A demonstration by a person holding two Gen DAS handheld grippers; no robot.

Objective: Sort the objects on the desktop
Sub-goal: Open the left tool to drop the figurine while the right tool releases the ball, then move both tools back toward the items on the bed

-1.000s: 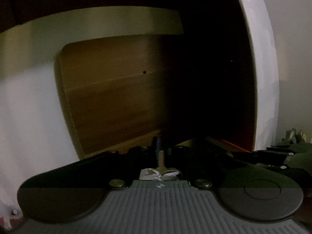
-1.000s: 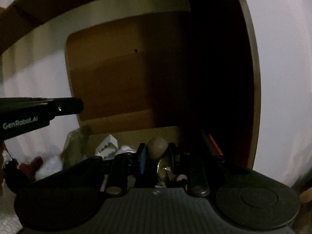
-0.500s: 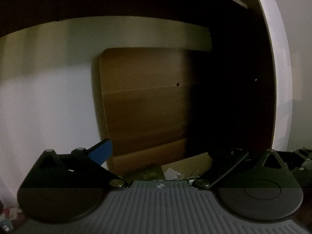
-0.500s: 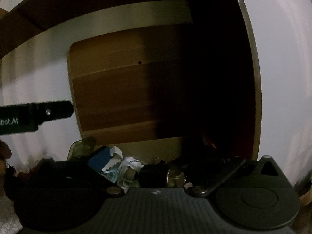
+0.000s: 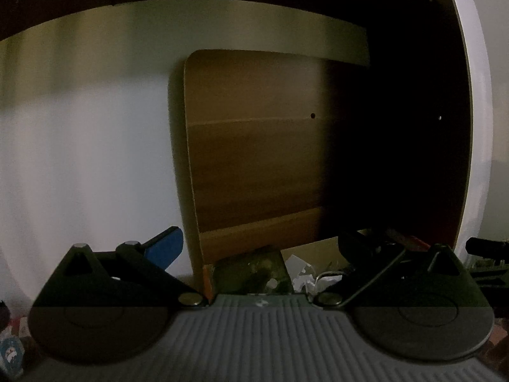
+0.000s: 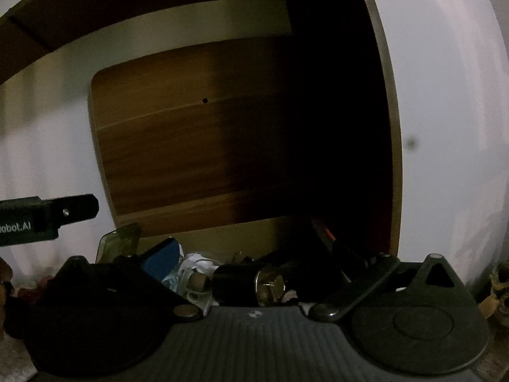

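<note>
Dim wooden cabinet ahead, both tongs near level, spread wide, empty.

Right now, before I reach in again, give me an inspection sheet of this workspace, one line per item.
Surface: mostly hidden behind the grippers; dim light.
Job's things: a black cylinder with a metal bolt end, a translucent dark plastic case and crumpled white bits lie piled at the foot of the board.
Clutter: small unclear items at the left edge.
Grippers: left gripper open, nothing between its fingers; right gripper open, pile just ahead, nothing gripped.
Cables: nothing seen.
Surroundings: a wooden board leans against a white wall; a white panel to the right; deep shadow between.
</note>
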